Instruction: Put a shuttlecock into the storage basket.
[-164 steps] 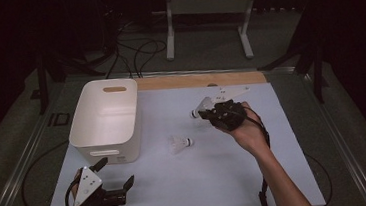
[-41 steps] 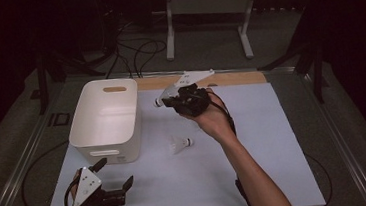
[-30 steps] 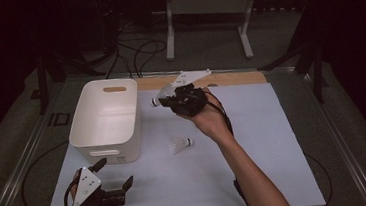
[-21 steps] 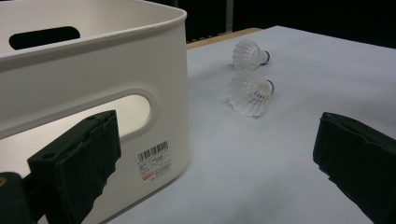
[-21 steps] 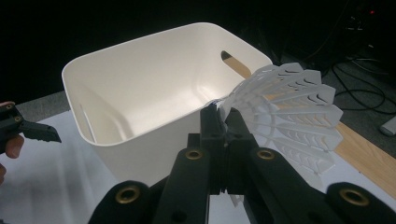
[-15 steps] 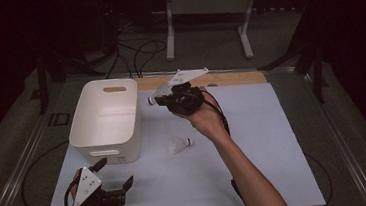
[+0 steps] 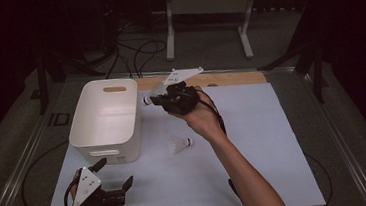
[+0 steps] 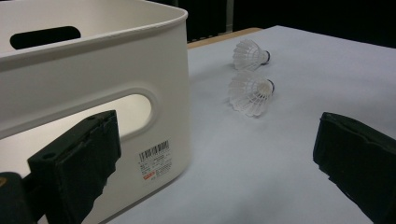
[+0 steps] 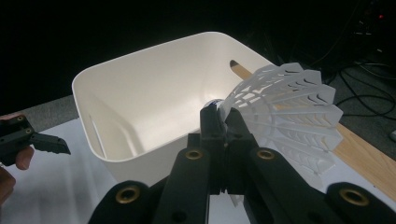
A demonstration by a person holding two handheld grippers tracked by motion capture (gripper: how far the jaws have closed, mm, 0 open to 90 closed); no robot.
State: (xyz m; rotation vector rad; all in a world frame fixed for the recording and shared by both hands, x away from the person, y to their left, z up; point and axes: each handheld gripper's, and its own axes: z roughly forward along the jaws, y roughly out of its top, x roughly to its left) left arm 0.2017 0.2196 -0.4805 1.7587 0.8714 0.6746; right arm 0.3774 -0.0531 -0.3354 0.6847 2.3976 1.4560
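A white plastic bin [image 7: 103, 121] stands at the table's left. My right gripper [image 7: 151, 99] hovers just beside the bin's far right rim, shut on a white shuttlecock [image 7: 154, 91]. In the right gripper view the gripper [image 9: 223, 116] pinches the shuttlecock [image 9: 285, 116] near its cork, with the bin's hollow [image 9: 154, 102] ahead. A second shuttlecock [image 7: 179, 143] lies on the table right of the bin. The left gripper view has that shuttlecock [image 8: 250, 93] and another shuttlecock [image 8: 250, 53] behind it. My left gripper [image 7: 114, 173] rests open near the front left edge, its jaws [image 8: 215, 154] holding nothing.
The bin's near wall [image 8: 140, 107] with a handle slot and barcode label is close in front of the left gripper. A wooden strip [image 7: 229, 78] runs along the table's far edge. Cables and a metal stand [image 7: 208, 10] lie on the floor beyond.
The right gripper has carried the shuttlecock from the table's right-middle leftward to the bin's rim, edging a little further left in the last second. The left gripper has stayed still.
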